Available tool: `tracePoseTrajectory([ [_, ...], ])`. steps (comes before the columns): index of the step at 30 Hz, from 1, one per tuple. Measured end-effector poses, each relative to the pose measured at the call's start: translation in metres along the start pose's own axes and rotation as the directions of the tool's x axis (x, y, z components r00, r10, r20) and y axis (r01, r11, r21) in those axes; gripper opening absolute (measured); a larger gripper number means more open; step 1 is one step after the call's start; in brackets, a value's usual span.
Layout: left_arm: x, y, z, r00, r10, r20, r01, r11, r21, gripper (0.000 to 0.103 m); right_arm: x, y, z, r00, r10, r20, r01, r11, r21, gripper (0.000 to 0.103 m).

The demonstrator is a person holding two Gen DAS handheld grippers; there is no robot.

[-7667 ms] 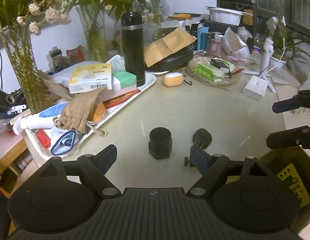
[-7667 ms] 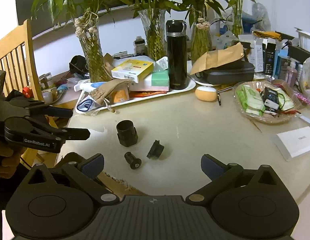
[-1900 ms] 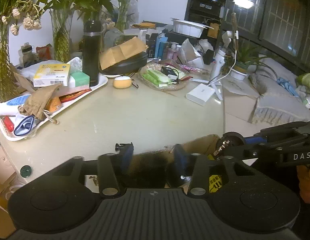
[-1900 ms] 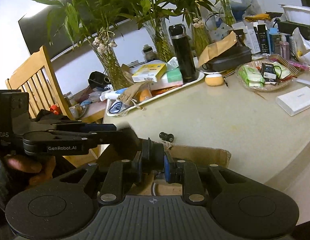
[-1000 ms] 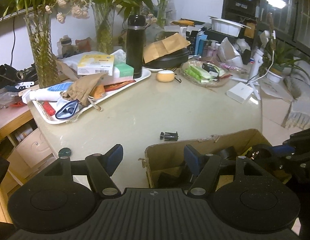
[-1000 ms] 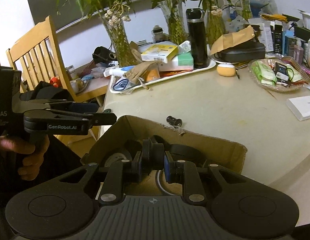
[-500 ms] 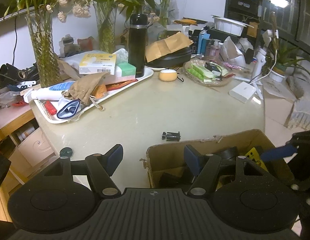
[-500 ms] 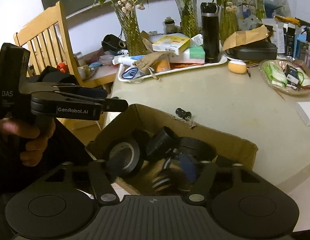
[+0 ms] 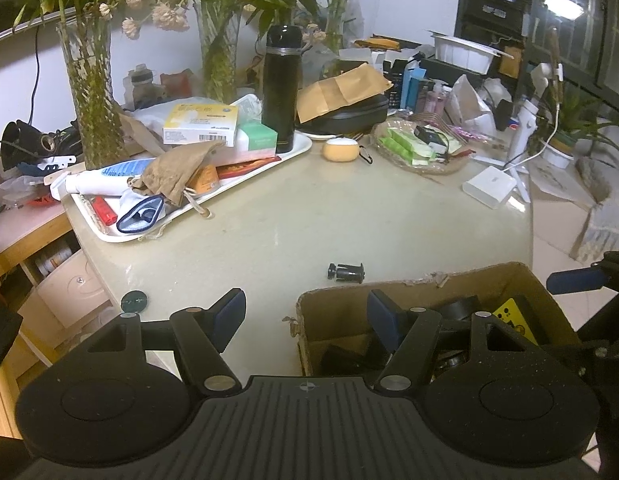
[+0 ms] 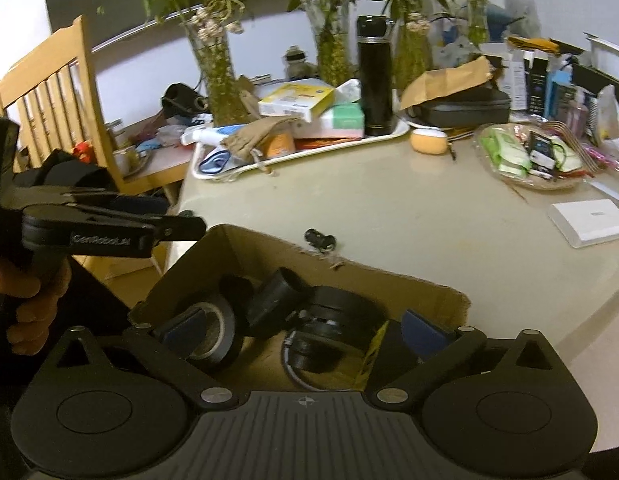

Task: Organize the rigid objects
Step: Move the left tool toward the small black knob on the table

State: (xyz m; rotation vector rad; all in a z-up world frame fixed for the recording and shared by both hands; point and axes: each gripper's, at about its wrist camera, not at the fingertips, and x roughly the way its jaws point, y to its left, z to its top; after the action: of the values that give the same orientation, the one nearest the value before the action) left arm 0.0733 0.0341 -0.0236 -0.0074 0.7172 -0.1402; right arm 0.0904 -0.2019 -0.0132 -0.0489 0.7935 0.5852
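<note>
Cardboard box (image 10: 269, 256) at table (image 10: 409, 220) edge, 6 o'clock | right gripper (image 10: 305, 330) over it, jaws just spread wide, empty | left gripper (image 9: 305, 314) agape, empty | bolt (image 9: 346, 273) on table, box's 12 o'clock | tape (image 10: 211, 330), cylinder (image 10: 277, 302) inside

The right gripper (image 10: 305, 332), its fingers having just been opening with nothing between them, is hovering over a cardboard box (image 10: 389, 280) holding black parts; a small black piece (image 10: 319, 239) is lying on the surface (image 10: 409, 208).

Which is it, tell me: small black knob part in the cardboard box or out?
Out. The small black knob part lies on the table, just beyond the cardboard box wall.
</note>
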Motion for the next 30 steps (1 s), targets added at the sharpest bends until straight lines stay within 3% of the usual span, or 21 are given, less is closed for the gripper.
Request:
tracePoseTrajectory([
  [30, -0.002, -0.002, -0.001, 1.0, 0.0, 0.012, 0.0, 1.0, -0.001, 0.066, -0.003, -0.015, 0.001, 0.995, -0.091, 0.029, 0.088, 0.993, 0.074, 0.103],
])
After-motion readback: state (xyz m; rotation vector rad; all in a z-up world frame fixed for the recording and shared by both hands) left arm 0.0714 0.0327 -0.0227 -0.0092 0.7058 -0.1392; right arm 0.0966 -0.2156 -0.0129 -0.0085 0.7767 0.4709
